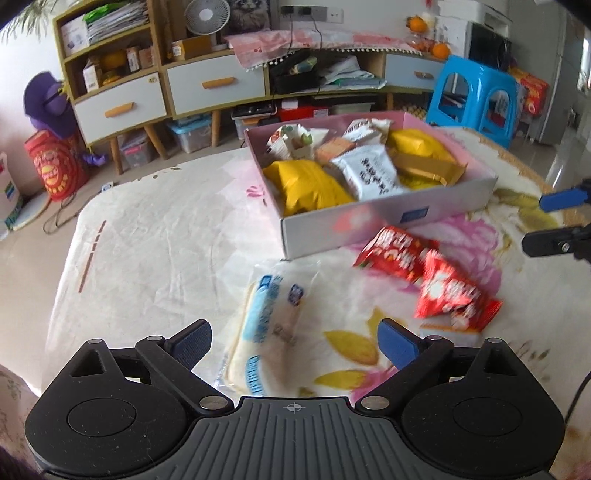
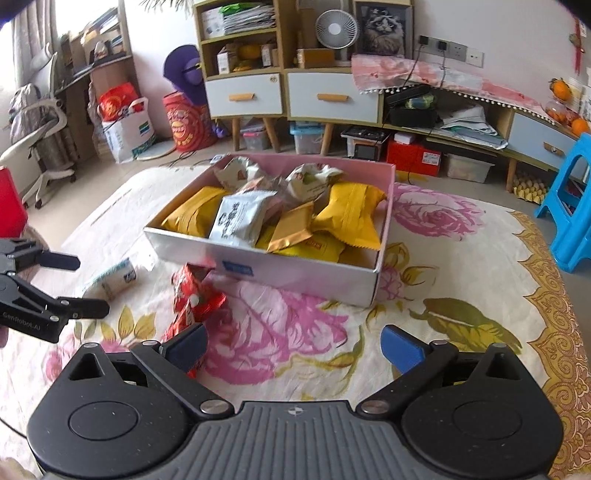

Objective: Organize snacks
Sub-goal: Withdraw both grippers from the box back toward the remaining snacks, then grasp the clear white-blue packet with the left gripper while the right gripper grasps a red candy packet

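A pink-lined white box [image 1: 388, 225] [image 2: 295, 275] on the floral blanket holds several snack packs: yellow bags [image 1: 306, 184], a white pack [image 1: 369, 173], a gold pack [image 2: 291, 225]. A clear pack with blue print [image 1: 266, 325] [image 2: 114, 278] lies in front of the box, between the wide-open fingers of my left gripper [image 1: 293, 343]. Two red packs [image 1: 424, 277] [image 2: 195, 295] lie to its right. My right gripper [image 2: 293, 347] is open and empty, just right of the red packs. Each gripper shows in the other's view, the left one [image 2: 85, 284] and the right one [image 1: 554, 221].
The blanket-covered table [image 2: 461, 295] ends near a blue stool [image 1: 476, 92] on the right. Behind stand a low cabinet with drawers [image 1: 218, 88], storage bins, a fan [image 2: 336, 31] and a red bag [image 1: 55, 166].
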